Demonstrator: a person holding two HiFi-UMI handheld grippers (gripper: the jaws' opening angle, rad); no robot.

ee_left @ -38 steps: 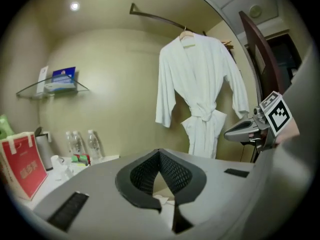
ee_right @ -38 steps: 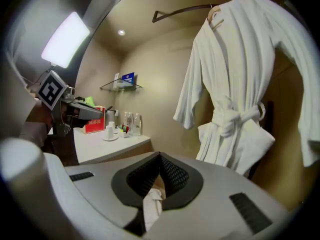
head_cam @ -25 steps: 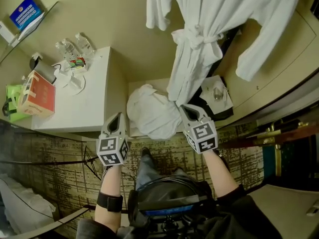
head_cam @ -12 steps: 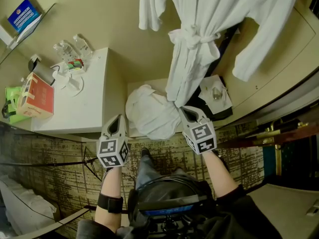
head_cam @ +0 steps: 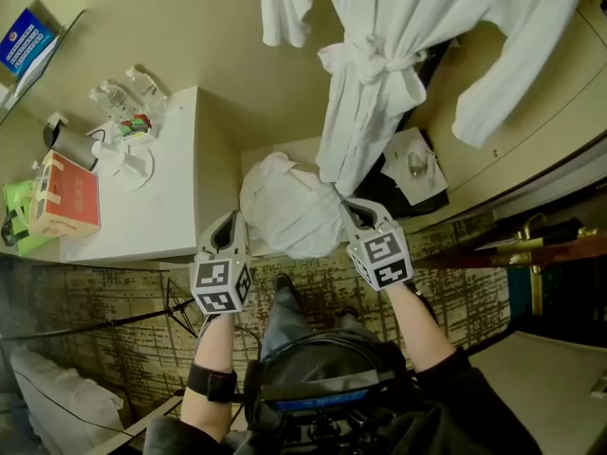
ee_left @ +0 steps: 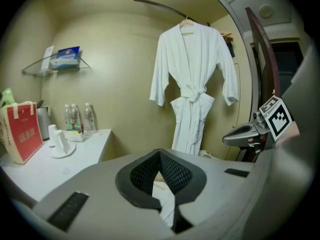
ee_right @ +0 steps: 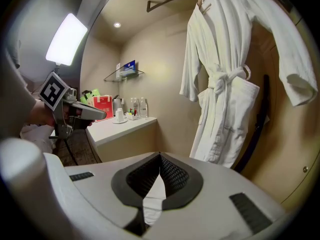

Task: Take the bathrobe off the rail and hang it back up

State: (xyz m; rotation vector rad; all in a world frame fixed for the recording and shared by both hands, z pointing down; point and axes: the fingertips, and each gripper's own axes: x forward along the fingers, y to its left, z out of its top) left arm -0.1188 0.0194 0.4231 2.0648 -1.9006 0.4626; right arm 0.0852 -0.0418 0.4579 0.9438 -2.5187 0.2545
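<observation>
Both shut, nothing held.

Head view: left gripper and right gripper low beneath the bathrobe, the right one just under its hem, the left one further out to the picture's left. Jaws together on each, tips bare. Bathrobe against the wall, belt knotted at the waist, sleeves loose. Under its hem, a white bundle. Left of the bathrobe, a white counter with bottles and cups.

Left gripper view: padded jaws of the left gripper pressed tip to tip, gripping nothing, with only a sliver of white cloth behind the gap lower down. Well apart and straight ahead, the bathrobe, worn on a hanger hooked over the rail.

Right gripper view: right gripper likewise closed and empty. Bathrobe ahead and to the right, not touched, with the rail above its collar.

Lift-off apparently not yet begun. Likely trouble from here:
- Pinching cloth instead of the hanger, with a shoulder sliding off and the garment dropping onto the bundle.
- Lifting one side only, tipping the hanger.
- Snagging a sleeve or the belt on the way down.
- Missing the rail when rehanging, with the hook hidden behind the thick collar.
</observation>
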